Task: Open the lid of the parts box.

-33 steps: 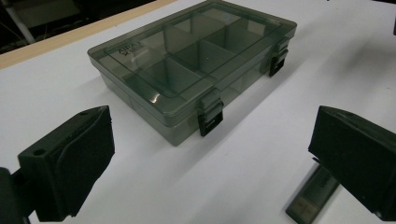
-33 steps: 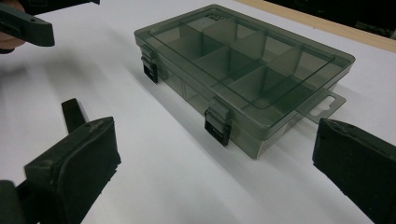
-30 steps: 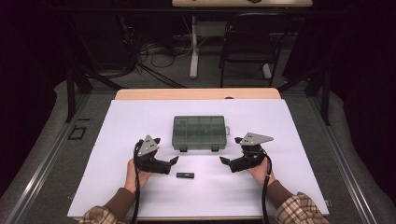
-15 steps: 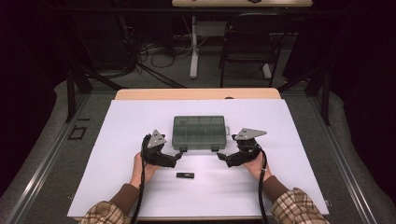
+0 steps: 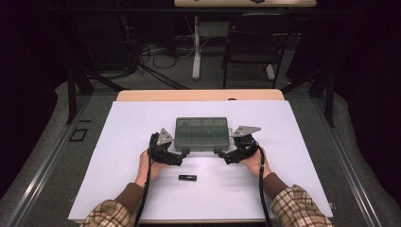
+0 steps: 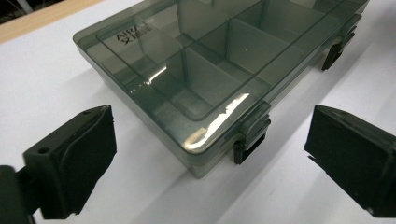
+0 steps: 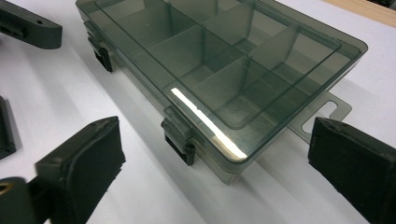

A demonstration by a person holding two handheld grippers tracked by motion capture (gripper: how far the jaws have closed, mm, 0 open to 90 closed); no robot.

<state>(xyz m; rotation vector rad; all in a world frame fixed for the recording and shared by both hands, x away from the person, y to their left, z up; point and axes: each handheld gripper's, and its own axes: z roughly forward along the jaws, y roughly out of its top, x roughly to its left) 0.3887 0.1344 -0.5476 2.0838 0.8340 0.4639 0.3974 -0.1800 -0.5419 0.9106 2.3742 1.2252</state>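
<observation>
Both grippers, left gripper (image 5: pixel 182 156) and right gripper (image 5: pixel 222 155), gape wide and empty at the closed smoky organizer box (image 5: pixel 202 134). We see its two latches (image 6: pixel 252 132) shut and a small black piece (image 5: pixel 187 178) on the white tabletop (image 5: pixel 293 142).

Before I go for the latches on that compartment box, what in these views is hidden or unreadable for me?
- Small black object on the white mat: high view, too small to identify.
- Compartment box contents: glare and the tinted lid blur the compartments in both gripper views; they look empty, not certain.
- Far edge of the box: cut off at the top of both gripper views.
- Lid lettering: left gripper view, too faint to read fully.
</observation>
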